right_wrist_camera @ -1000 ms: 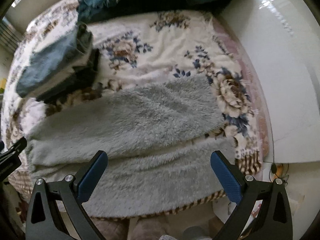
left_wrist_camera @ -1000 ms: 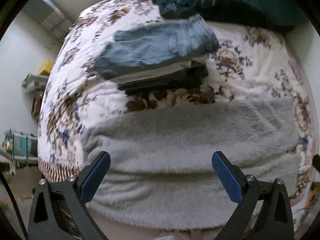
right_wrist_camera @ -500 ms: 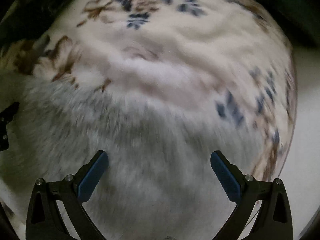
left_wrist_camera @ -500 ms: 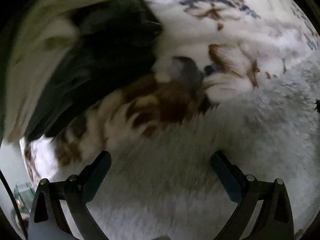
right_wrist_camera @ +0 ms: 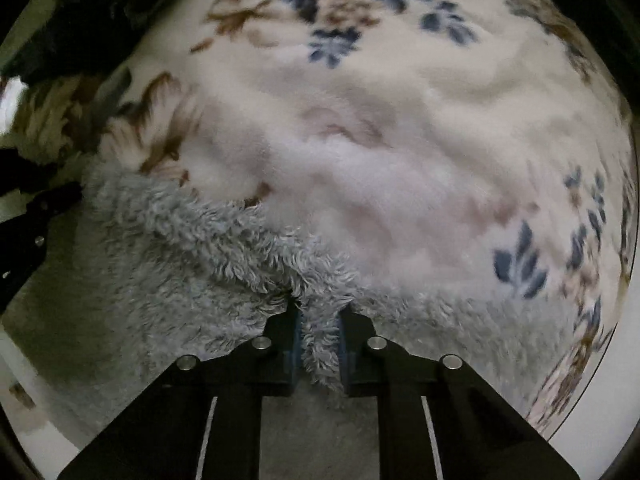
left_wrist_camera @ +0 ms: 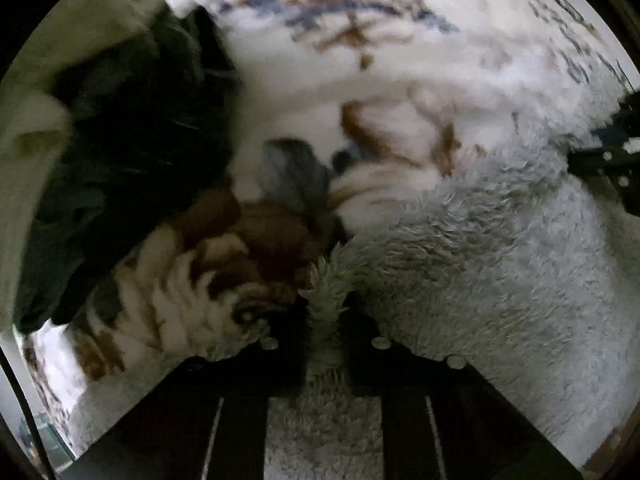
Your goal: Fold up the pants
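On the floral blanket [right_wrist_camera: 400, 140] the fluffy grey pants [right_wrist_camera: 180, 280] are lying roughly crosswise; left gripper [left_wrist_camera: 328, 304] and right gripper [right_wrist_camera: 320, 320] are both pinching the far edge, dark folded clothes [left_wrist_camera: 132, 152] sitting beside, I think.

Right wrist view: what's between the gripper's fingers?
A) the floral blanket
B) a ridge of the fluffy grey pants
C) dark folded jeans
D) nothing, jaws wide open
B: in the right wrist view the right gripper is closing, with a bunched ridge of the fluffy grey pants between its blue pads; the floral blanket lies beyond the fingertips.
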`<action>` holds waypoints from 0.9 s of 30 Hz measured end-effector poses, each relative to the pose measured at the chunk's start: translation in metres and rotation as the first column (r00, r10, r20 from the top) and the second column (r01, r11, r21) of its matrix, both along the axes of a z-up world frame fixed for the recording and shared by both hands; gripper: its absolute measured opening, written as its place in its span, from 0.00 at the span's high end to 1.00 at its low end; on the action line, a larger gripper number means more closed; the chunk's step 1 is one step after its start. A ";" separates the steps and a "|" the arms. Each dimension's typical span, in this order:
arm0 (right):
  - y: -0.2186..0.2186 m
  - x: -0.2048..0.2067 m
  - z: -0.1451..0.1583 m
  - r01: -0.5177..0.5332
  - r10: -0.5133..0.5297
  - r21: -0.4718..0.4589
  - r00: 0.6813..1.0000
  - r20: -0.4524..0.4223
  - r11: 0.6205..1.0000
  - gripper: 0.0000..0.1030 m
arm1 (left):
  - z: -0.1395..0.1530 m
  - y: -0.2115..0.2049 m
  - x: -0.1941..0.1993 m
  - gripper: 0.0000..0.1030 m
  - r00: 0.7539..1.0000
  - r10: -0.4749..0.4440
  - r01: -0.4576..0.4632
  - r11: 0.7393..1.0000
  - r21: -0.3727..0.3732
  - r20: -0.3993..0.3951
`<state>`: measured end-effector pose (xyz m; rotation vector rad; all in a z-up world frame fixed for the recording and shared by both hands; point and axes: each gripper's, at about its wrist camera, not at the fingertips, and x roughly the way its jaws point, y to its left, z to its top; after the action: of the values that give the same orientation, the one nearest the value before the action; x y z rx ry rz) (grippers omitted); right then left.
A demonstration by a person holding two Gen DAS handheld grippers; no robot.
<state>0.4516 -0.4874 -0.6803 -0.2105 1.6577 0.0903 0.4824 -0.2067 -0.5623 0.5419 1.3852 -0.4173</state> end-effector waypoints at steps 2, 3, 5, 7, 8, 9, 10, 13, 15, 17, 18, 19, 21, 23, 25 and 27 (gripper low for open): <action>-0.007 -0.004 0.011 0.043 -0.043 0.012 0.999 0.029 0.999 0.89 | 0.013 0.000 -0.007 0.93 0.998 0.034 -0.033 0.999 -0.018 0.048; -0.009 -0.007 0.019 0.063 -0.064 0.024 0.997 0.049 0.998 0.89 | 0.018 0.002 -0.012 0.94 0.996 0.059 -0.057 0.998 -0.032 0.063; -0.012 -0.015 0.033 0.086 -0.089 0.037 0.992 0.089 0.996 0.89 | 0.038 0.008 -0.021 0.94 0.989 0.112 -0.105 0.992 -0.073 0.095; -0.012 -0.027 0.051 0.114 -0.122 0.072 0.984 0.128 0.991 0.89 | 0.053 0.013 -0.031 0.94 0.980 0.158 -0.145 0.984 -0.105 0.123; -0.012 -0.031 0.060 0.121 -0.131 0.081 0.981 0.145 0.989 0.90 | 0.061 0.017 -0.042 0.94 0.974 0.189 -0.172 0.976 -0.132 0.125; -0.013 -0.038 0.068 0.130 -0.144 0.094 0.976 0.162 0.987 0.90 | 0.069 0.022 -0.057 0.95 0.969 0.209 -0.188 0.971 -0.149 0.135; -0.022 -0.040 0.079 0.144 -0.162 0.112 0.971 0.176 0.983 0.90 | 0.083 0.031 -0.070 0.95 0.962 0.228 -0.202 0.965 -0.168 0.152; -0.016 -0.081 0.108 0.176 -0.206 0.150 0.955 0.215 0.973 0.90 | 0.094 0.028 -0.121 0.95 0.943 0.278 -0.236 0.947 -0.219 0.184; 0.005 -0.130 0.137 0.199 -0.236 0.174 0.945 0.227 0.964 0.90 | 0.098 0.031 -0.150 0.95 0.930 0.314 -0.262 0.930 -0.257 0.192; 0.015 -0.178 0.151 0.222 -0.263 0.188 0.938 0.226 0.957 0.90 | 0.108 0.045 -0.188 0.95 0.918 0.349 -0.291 0.915 -0.278 0.187; 0.023 -0.199 0.158 0.231 -0.271 0.191 0.937 0.219 0.954 0.90 | 0.110 0.049 -0.207 0.95 0.912 0.369 -0.310 0.907 -0.285 0.182; 0.032 -0.224 0.161 0.236 -0.272 0.181 0.938 0.213 0.955 0.90 | 0.106 0.055 -0.230 0.95 0.907 0.391 -0.338 0.896 -0.287 0.154; 0.043 -0.267 0.154 0.250 -0.275 0.151 0.944 0.184 0.957 0.90 | 0.091 0.060 -0.257 0.96 0.903 0.418 -0.379 0.882 -0.281 0.096; 0.052 -0.303 0.143 0.252 -0.268 0.117 0.951 0.152 0.961 0.90 | 0.070 0.066 -0.291 0.96 0.903 0.430 -0.411 0.878 -0.247 0.026; 0.061 -0.334 0.123 0.244 -0.250 0.068 0.962 0.112 0.968 0.90 | 0.034 0.070 -0.320 0.96 0.898 0.437 -0.438 0.875 -0.206 -0.052; 0.065 -0.359 0.099 0.269 -0.272 0.061 0.960 0.063 0.961 0.89 | 0.001 0.069 -0.337 0.95 0.899 0.427 -0.437 0.885 -0.160 -0.095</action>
<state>0.0928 -0.4220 -0.5817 0.0541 1.5967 -0.0804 0.1456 -0.1377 -0.5609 0.0638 1.4592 -0.1895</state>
